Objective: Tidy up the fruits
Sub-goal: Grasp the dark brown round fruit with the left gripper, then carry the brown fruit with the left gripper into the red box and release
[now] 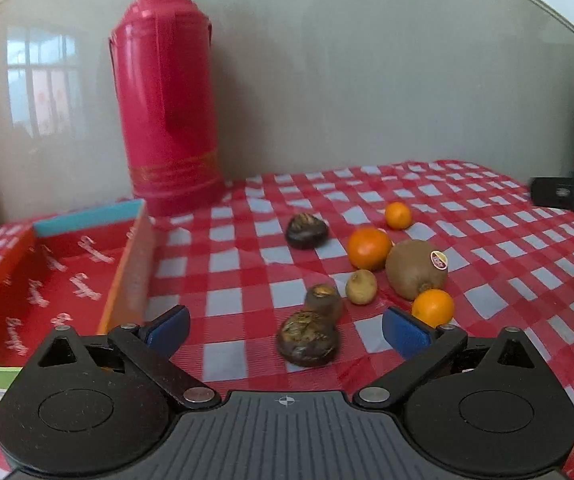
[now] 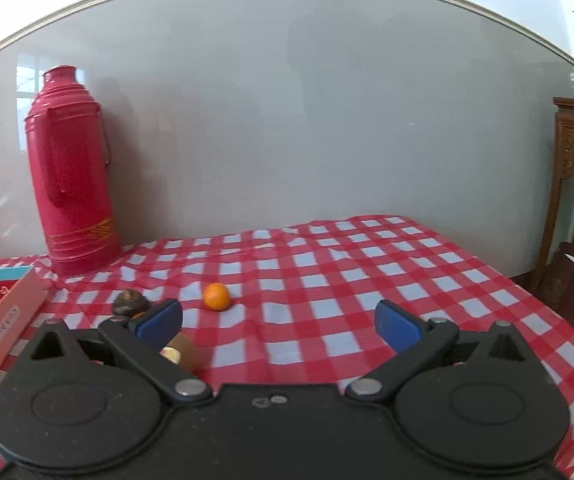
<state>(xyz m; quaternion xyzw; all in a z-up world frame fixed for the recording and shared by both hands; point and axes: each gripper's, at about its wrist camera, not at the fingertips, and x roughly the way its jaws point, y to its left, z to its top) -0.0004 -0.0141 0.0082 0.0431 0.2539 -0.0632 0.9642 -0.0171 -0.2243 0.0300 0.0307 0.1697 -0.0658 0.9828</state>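
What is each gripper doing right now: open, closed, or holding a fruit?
Left gripper: open, holding nothing; a dark fruit lies on the cloth between its fingers.
Right gripper: open, holding nothing.

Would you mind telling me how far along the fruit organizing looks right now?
Nothing looks done: the visible floor of the red box holds no fruit. Nothing is in hand either; the left gripper and right gripper are both open. Left on the checked cloth: three oranges, a kiwi, three dark fruits and a small brown one.
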